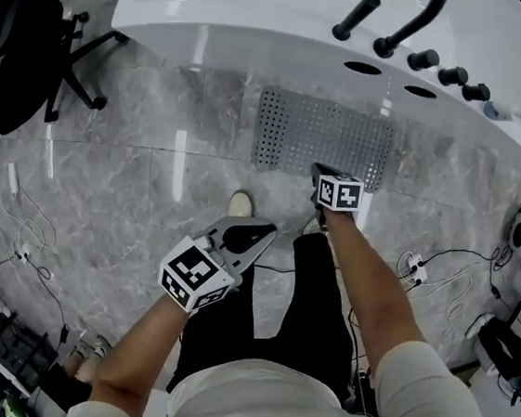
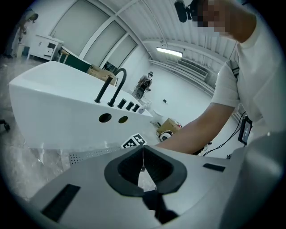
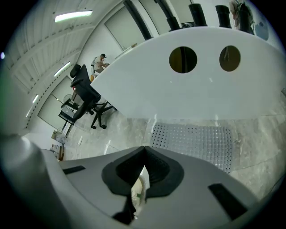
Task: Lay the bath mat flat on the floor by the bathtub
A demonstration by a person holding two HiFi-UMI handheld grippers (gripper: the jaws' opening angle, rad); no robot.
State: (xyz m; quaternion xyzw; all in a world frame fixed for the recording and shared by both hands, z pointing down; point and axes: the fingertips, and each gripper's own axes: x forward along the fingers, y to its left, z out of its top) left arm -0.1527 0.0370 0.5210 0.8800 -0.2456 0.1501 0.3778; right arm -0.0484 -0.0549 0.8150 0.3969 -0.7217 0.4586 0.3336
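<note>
On the grey marble floor, right alongside the white bathtub: bath mat, grey, perforated w/ rows of small holes, lying flat, long side parallel to tub wall, far edge just beside tub base. No folds visible.

L tongs: clenched, tips meeting, nothing between them (L gripper view confirms). Held above floor, well short of mat, pointing toward it. Marker cube behind, on top.

R tongs: also clenched, tips together, nothing gripped. In head view tips sit at mat's near edge; contact w/ mat can't tell. R gripper view shows mat ahead of the tips and tub wall w/ two round holes beyond.

Tub deck: black faucet plus a row of black knobs.

Elsewhere: black office chair left of tub; white cables on floor to the right; person's shoe between L tongs and mat
</note>
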